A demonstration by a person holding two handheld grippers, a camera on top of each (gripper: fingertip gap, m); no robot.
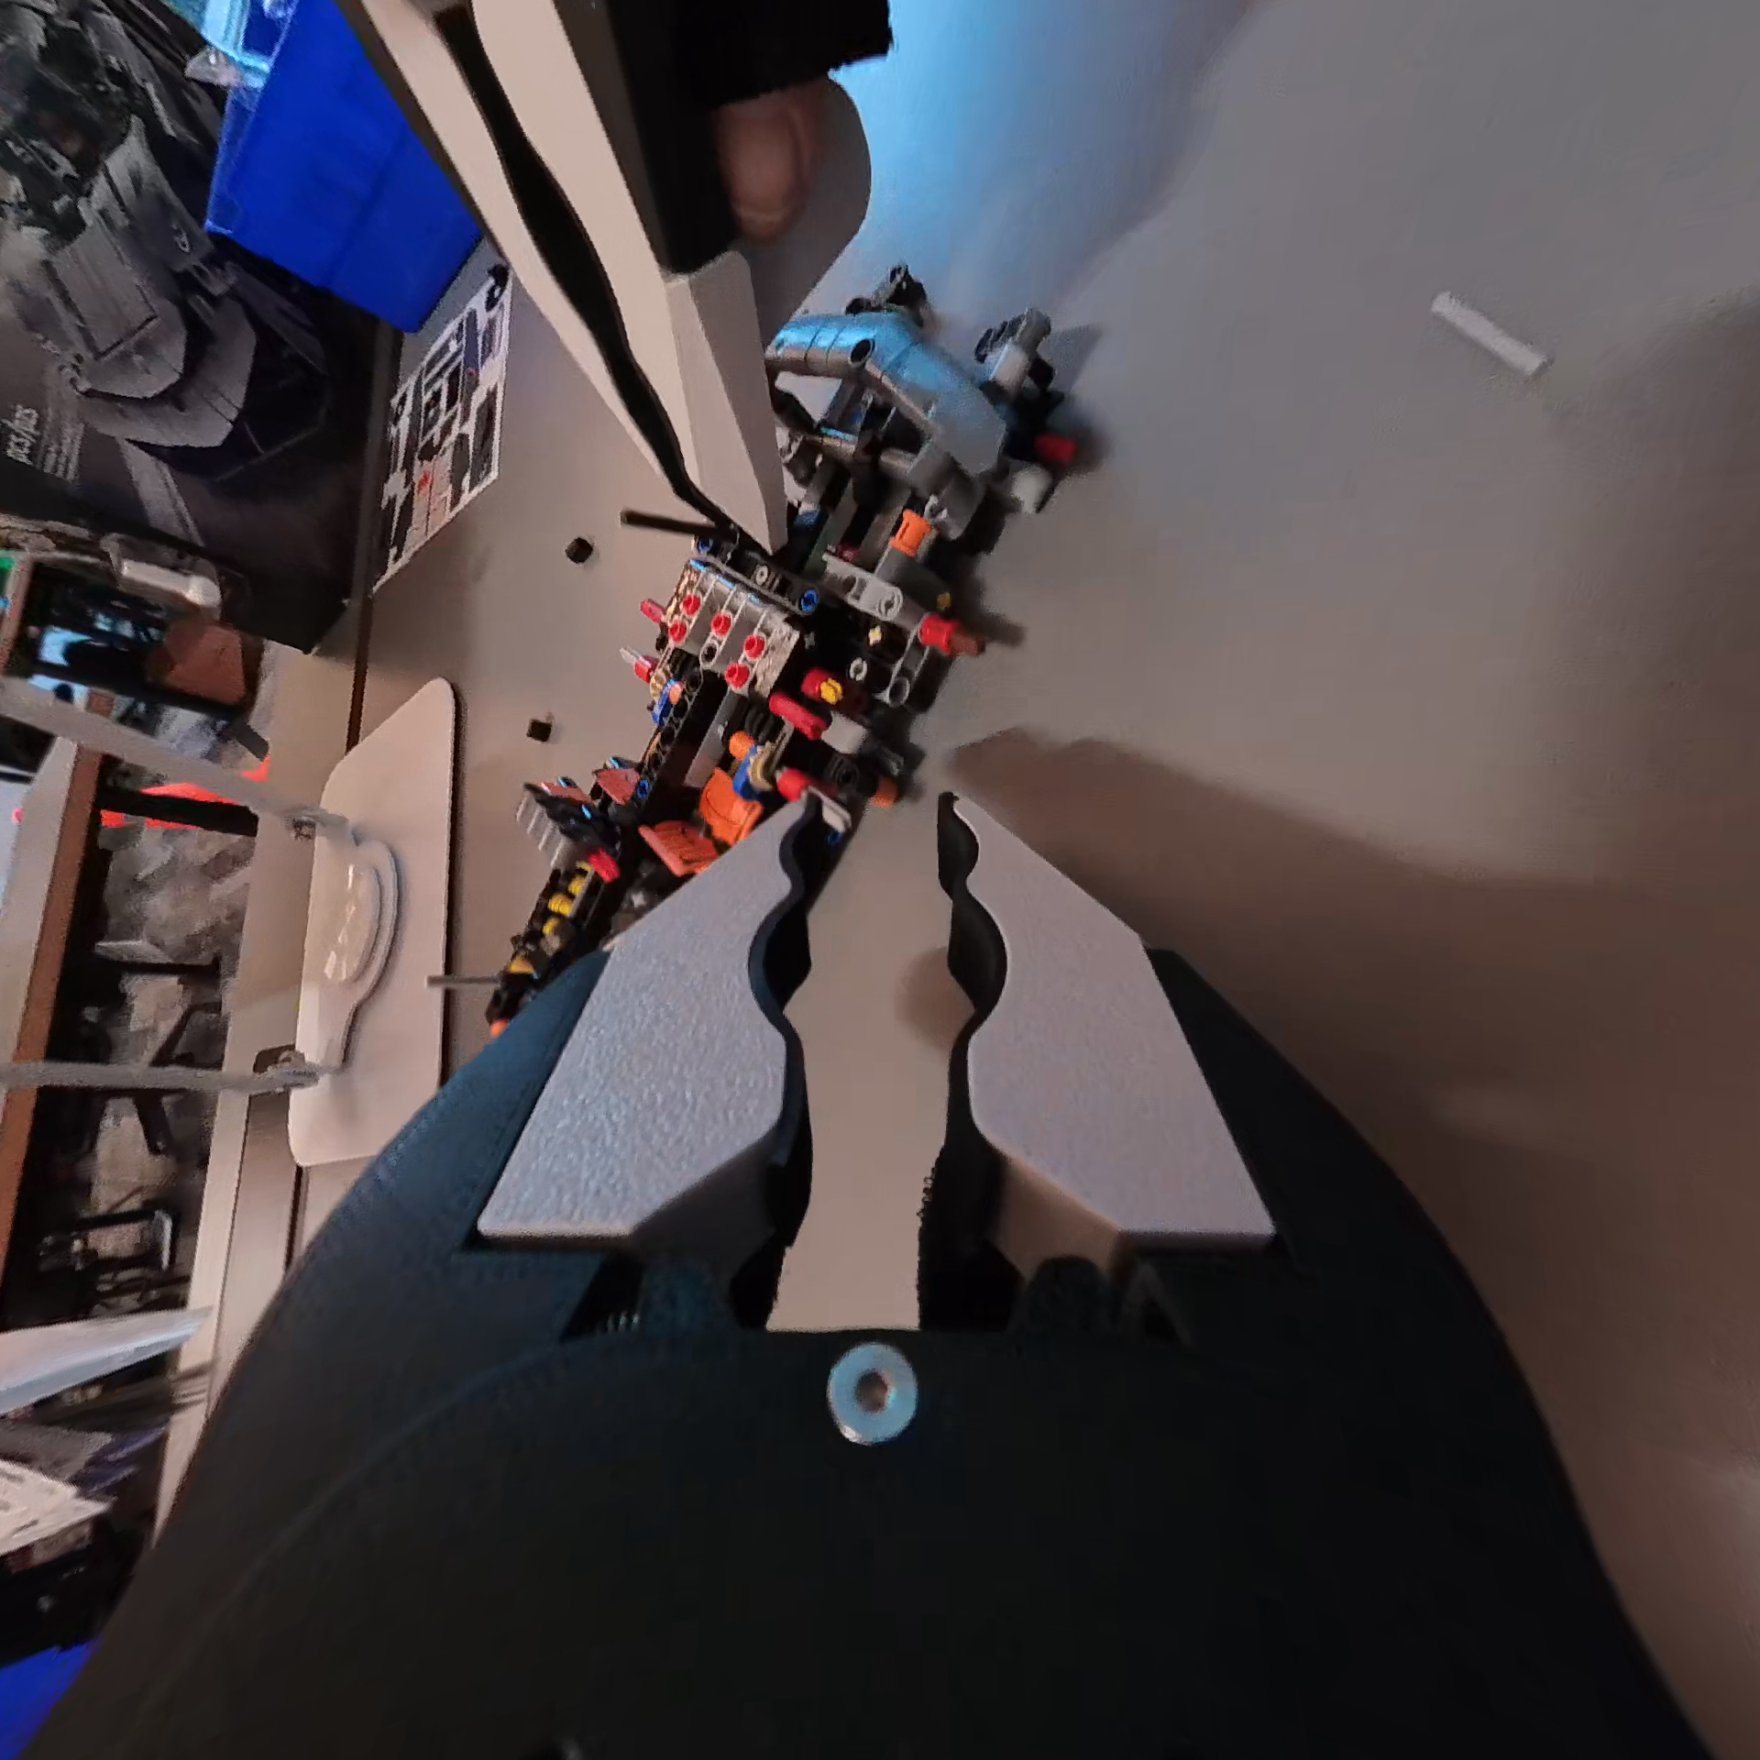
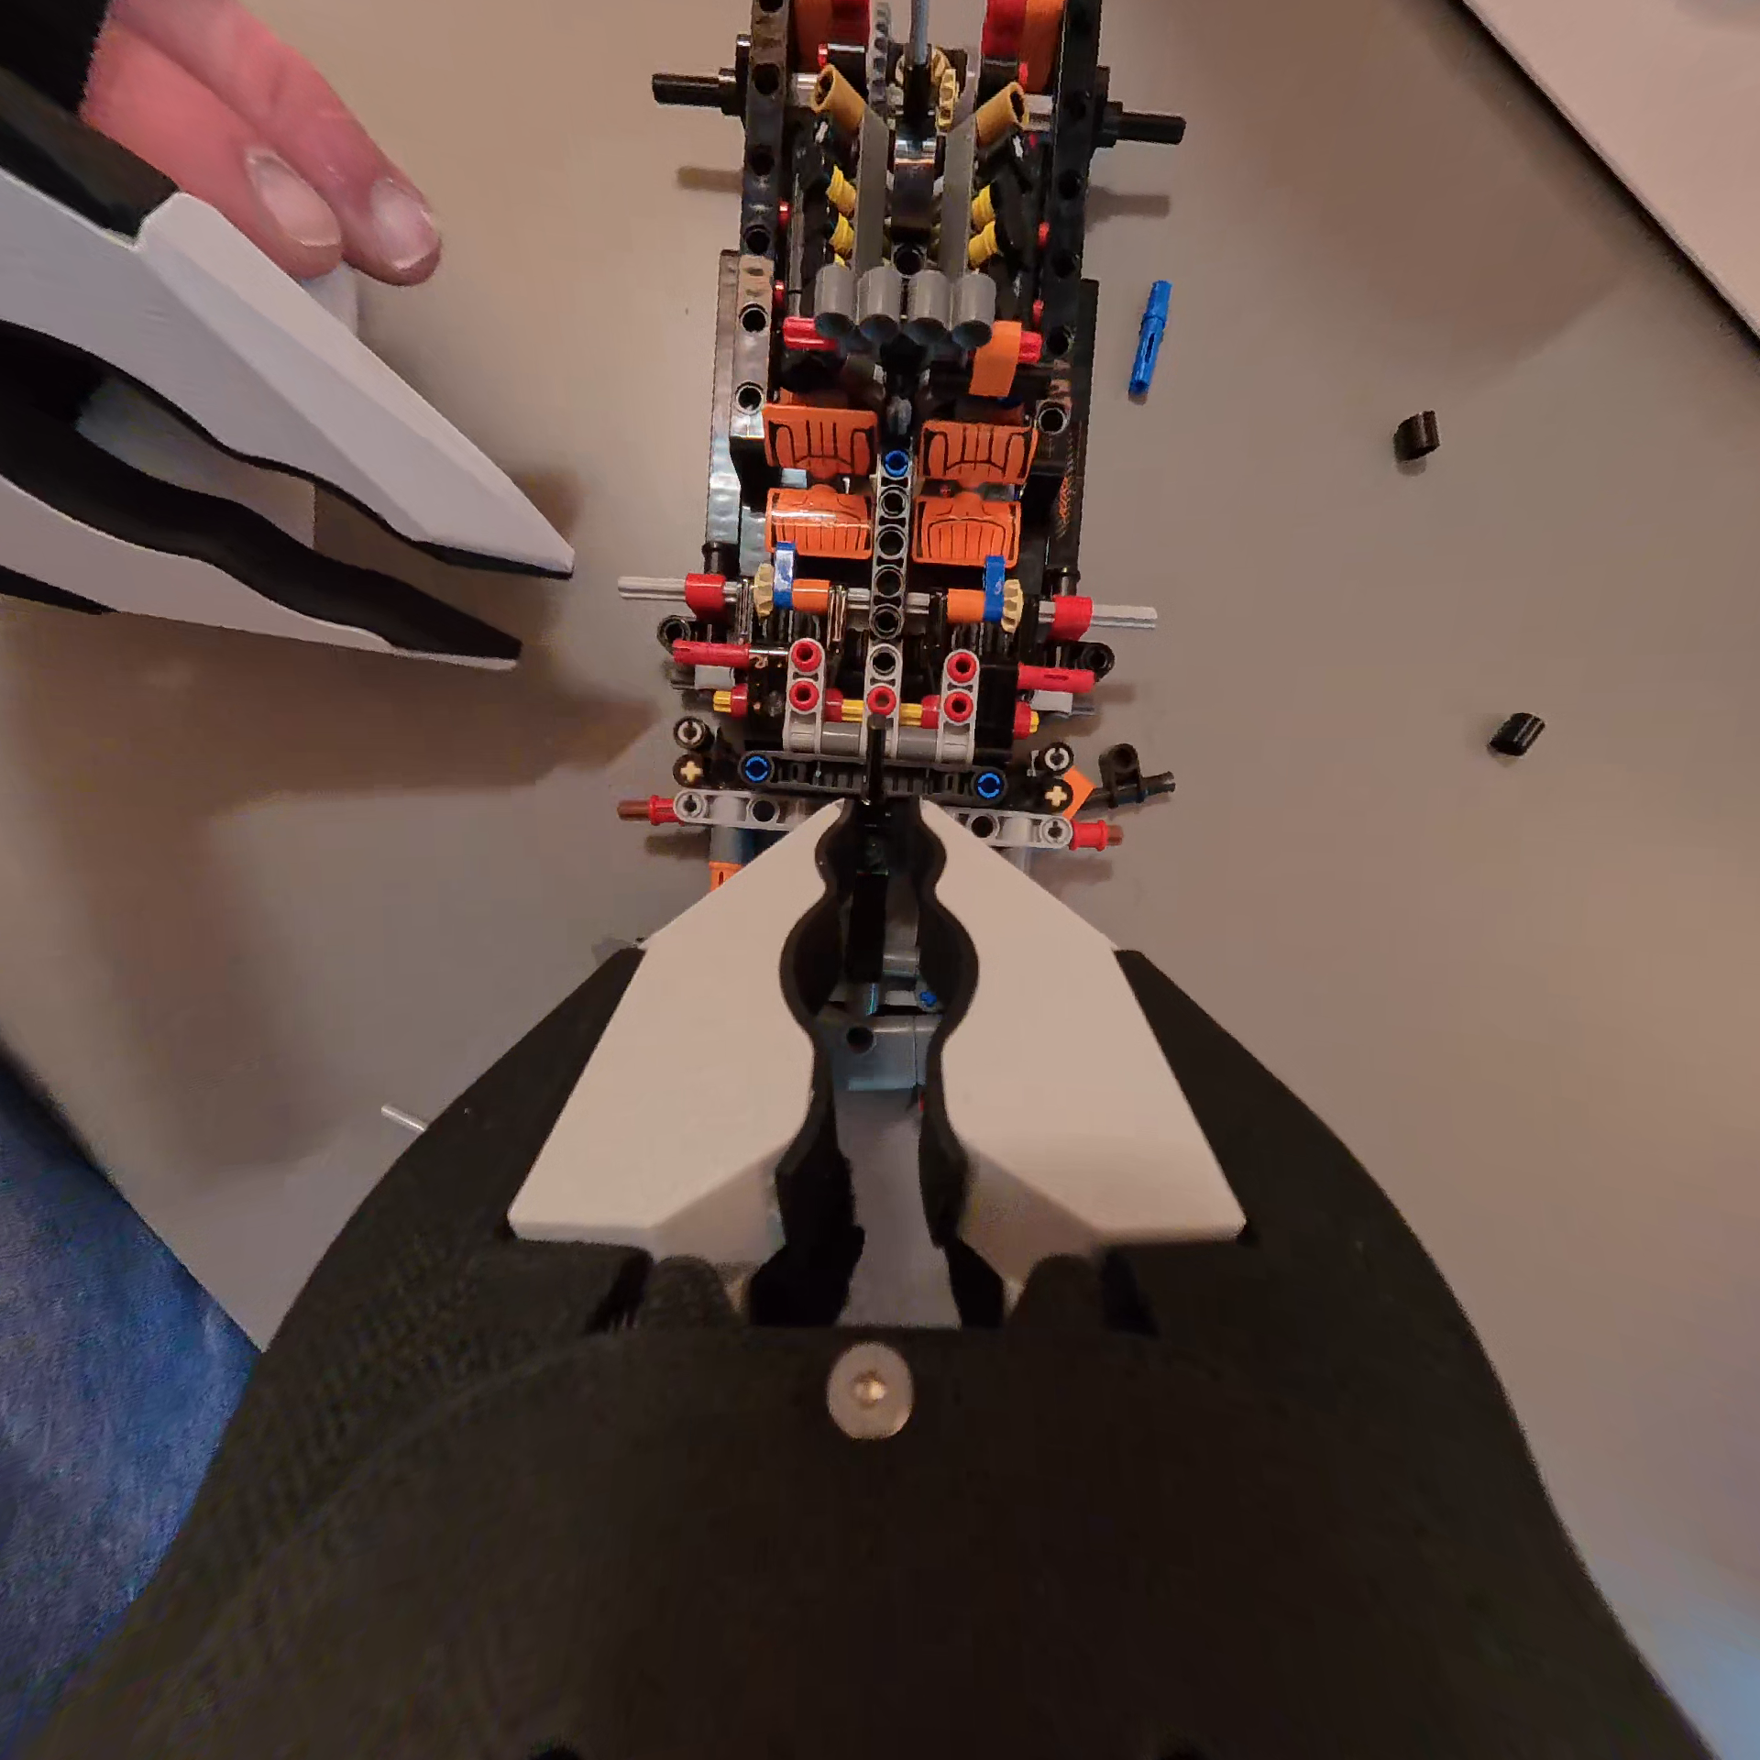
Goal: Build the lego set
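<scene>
**Right gripper on the chassis axle, left gripper idle beside it**

Here the half-built lego chassis (image 2: 905,495) lay lengthwise on the pale desk (image 2: 381,905), a dense frame of black beams with red pins, yellow connectors and four orange seat pieces (image 2: 900,495) near its middle. The right gripper (image 2: 881,810) sat over the near end of the model, its white fingers (image 2: 724,1048) drawn in close around a thin black axle (image 2: 869,895) that ran between the pads; whether they actually pinched it could not be told. The left gripper (image 1: 876,805) hovered just beside the chassis, its jaws parted with only bare desk showing in the gap, holding nothing. A person's fingertips (image 2: 324,205) rested on that gripper's body in the right wrist view. Loose on the desk to the far side of the model lay a blue pin (image 2: 1150,335) and two small black connectors (image 2: 1416,436), well apart from the frame. In the left wrist view a blue bin (image 1: 333,181), a dark set box (image 1: 143,314) and a sticker sheet (image 1: 448,419) stood beyond the model.
</scene>
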